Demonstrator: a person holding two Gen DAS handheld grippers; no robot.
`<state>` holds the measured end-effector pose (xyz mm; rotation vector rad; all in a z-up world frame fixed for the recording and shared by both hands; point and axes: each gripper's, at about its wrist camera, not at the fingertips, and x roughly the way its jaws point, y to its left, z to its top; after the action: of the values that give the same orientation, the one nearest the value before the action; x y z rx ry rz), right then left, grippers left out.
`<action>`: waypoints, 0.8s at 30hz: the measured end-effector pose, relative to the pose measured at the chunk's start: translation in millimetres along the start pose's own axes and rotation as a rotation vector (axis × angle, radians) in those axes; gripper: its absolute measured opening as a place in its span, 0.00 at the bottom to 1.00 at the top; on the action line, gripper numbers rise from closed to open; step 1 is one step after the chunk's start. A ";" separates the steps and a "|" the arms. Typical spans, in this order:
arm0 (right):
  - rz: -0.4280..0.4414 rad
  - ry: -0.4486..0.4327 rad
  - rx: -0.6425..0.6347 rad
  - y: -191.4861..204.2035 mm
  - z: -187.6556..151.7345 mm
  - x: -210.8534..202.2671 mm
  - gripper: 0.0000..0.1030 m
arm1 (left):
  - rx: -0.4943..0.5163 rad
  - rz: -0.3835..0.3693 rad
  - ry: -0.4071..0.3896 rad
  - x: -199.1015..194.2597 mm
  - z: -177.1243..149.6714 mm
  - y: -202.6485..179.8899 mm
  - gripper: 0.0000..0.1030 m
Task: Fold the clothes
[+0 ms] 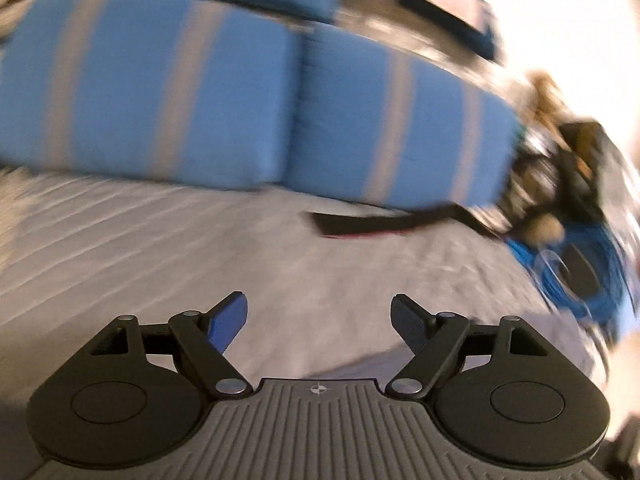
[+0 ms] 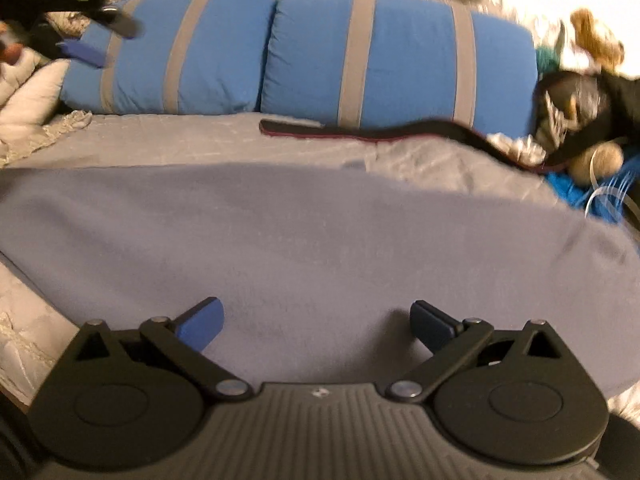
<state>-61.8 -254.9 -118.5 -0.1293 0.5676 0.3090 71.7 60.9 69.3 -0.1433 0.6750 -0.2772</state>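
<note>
Both claws hang over a bed spread with a pale grey, faintly patterned cover, each with its blue-padded fingers spread apart and nothing between them. The right claw points down over a flat, plain grey-lilac garment of soft knit cloth, which lies smooth on the bed directly under and ahead of it, reaching past the claw on both sides; the fingers stand just above the cloth, and whether they touch it cannot be told.

Beyond the garment's far edge, a long dark strap with a red-trimmed border lies along the foot of two blue pillows with grey stripes, set side by side across the head of the bed. Further to the right of the claw sits a blurred heap of clutter: a brown plush toy, black fabric and a tangle of bright blue cord. To the far left, above a crumpled off-white cloth, the left claw appears in the air in front of the pillows, smeared by motion.

In the left wrist view, heavily blurred, the left claw is held clear of everything, above the bare bed cover, with the striped pillows ahead of it, the dark strap ahead and slightly right, and the blue cord at the far right.
</note>
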 end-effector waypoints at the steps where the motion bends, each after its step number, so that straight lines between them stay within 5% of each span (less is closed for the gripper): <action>1: 0.009 -0.003 0.007 -2.5 -1.9 0.1 1.00 | 0.047 -0.026 0.004 12.9 -1.6 -17.6 0.76; 7: 0.028 -0.022 0.000 -6.2 -6.5 -0.3 1.00 | 0.313 -0.094 0.013 88.4 -28.4 -108.5 0.76; 15: 0.045 -0.038 -0.011 -9.4 -9.6 -0.5 1.00 | 0.746 0.063 0.072 147.6 -80.3 -179.5 0.71; 24: 0.055 -0.047 -0.013 -10.3 -10.5 -2.4 1.00 | 0.797 -0.073 0.159 160.0 -93.2 -187.8 0.57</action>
<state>-65.8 -267.4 -125.5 -0.1186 0.5230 0.3687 93.2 -169.7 -56.7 0.6222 0.6733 -0.6120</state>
